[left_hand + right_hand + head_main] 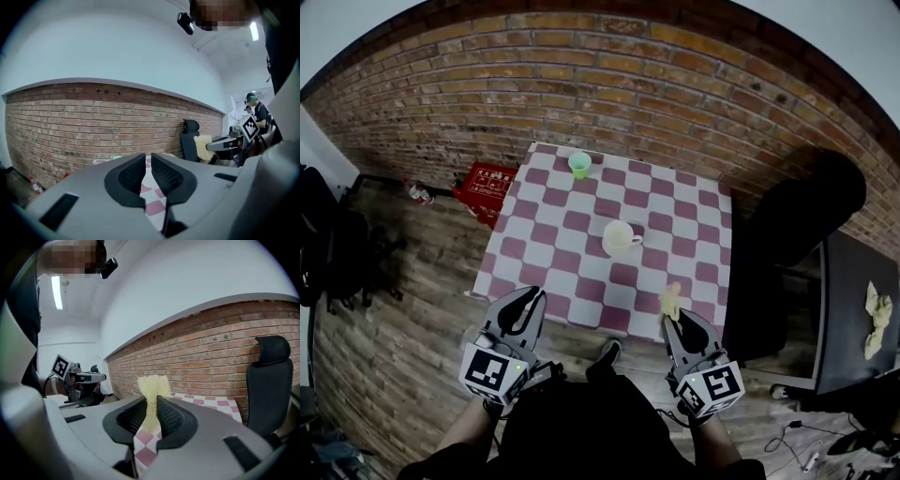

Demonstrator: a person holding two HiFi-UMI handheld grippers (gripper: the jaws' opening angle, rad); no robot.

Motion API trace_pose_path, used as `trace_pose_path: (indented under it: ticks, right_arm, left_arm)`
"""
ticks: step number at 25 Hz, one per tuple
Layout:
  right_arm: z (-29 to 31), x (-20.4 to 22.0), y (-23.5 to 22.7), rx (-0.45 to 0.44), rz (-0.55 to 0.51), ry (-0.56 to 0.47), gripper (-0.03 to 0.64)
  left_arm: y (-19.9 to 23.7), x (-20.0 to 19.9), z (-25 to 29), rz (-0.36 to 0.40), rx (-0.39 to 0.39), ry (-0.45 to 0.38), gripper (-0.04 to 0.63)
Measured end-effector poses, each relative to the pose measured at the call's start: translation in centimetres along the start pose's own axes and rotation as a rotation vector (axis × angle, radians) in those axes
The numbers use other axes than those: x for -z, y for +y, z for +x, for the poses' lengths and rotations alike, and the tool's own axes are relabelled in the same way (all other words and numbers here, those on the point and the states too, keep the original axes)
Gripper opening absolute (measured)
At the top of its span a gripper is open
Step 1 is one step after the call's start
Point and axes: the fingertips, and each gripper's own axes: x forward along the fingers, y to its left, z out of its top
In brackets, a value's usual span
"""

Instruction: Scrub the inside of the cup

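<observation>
A red crate (485, 187) stands on the floor beyond the counter's (572, 225) left edge. The left hand-held gripper (529, 298) is at the near edge towards the left corner, its jaws drawn together with nothing between them. A small green cup (579, 164) stands at the far edge, nearer the left corner. The pale cup (620, 235) sits upright around the middle of the checked counter, well apart from both grippers. At the near right corner, the right hand-held gripper (676, 321) is clamped on a yellow sponge (671, 301), which sticks out past its fingertips. A black chair (797, 225) stands by the right edge.
</observation>
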Motion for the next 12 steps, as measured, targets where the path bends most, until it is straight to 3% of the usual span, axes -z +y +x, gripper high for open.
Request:
trace_pose_path:
  ticks: [3, 8, 12]
  right_arm:
    - [2.0, 0.0, -2.2, -0.027, -0.022, 0.030, 0.081]
    - [5.7, 0.4, -5.1, -0.053, -0.068, 0.087, 0.081]
    - [8.4, 0.4, -6.3, -0.069, -0.097, 0.110, 0.081]
  left_arm:
    - [0.5, 0.6, 2.3, 0.035, -0.004, 0.060, 0.026]
    - [1.5, 1.2, 5.3, 0.048, -0.008, 0.091, 0.033]
    - [1.4, 2.1, 7.0, 0.040, 0.025, 0.123, 0.086]
